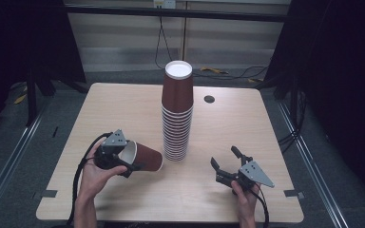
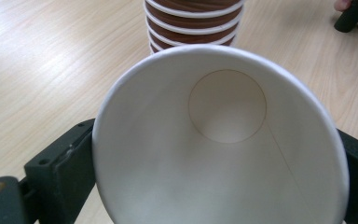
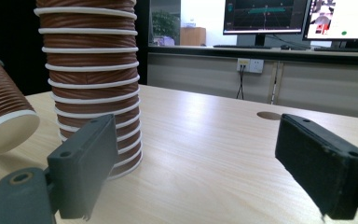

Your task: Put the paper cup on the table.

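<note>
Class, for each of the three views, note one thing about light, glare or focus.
High view: table evenly lit, dark surroundings, soft shadows under the cup and stack. Left gripper view: cup's white inside is bright and soft-focus so close to the lens. Right gripper view: glare streak on the table, bright monitors behind, near jaws slightly blurred.

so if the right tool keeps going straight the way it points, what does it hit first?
Probably nothing close: the right tool, jaws open, points across bare table. The cup stack sits left of its line, so it likely passes beside it, though depth is hard to judge.
</note>
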Motion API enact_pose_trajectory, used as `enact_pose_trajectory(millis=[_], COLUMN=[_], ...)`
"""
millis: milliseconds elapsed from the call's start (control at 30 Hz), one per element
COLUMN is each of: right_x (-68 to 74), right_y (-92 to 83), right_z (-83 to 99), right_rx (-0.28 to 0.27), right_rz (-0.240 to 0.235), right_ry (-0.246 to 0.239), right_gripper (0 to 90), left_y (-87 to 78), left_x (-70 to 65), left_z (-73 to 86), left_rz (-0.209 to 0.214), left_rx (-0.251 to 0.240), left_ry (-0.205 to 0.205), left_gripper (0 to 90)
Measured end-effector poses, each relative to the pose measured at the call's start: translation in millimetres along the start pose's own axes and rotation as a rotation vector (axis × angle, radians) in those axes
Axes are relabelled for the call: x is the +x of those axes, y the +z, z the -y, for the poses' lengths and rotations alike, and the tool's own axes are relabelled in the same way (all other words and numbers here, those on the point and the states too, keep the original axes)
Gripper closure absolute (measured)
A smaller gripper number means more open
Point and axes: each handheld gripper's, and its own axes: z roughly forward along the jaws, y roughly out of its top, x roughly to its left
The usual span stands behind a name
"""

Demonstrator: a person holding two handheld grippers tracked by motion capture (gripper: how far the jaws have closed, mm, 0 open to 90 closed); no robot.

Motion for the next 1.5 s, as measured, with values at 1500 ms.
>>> enact_pose_trajectory(millis=[1500], right_x=[-1.7], right_y=[-2.1], right_z=[0.8], right_rx=[-0.021], right_rz=[-0.011], right_ry=[0.013], right_gripper=[13.3], left_y=[33.2], left_x=[66.0], left_z=[-60.4], left_rz=[-0.105], left_rx=[0.493], left_ry=[0.056], left_gripper=[3.5])
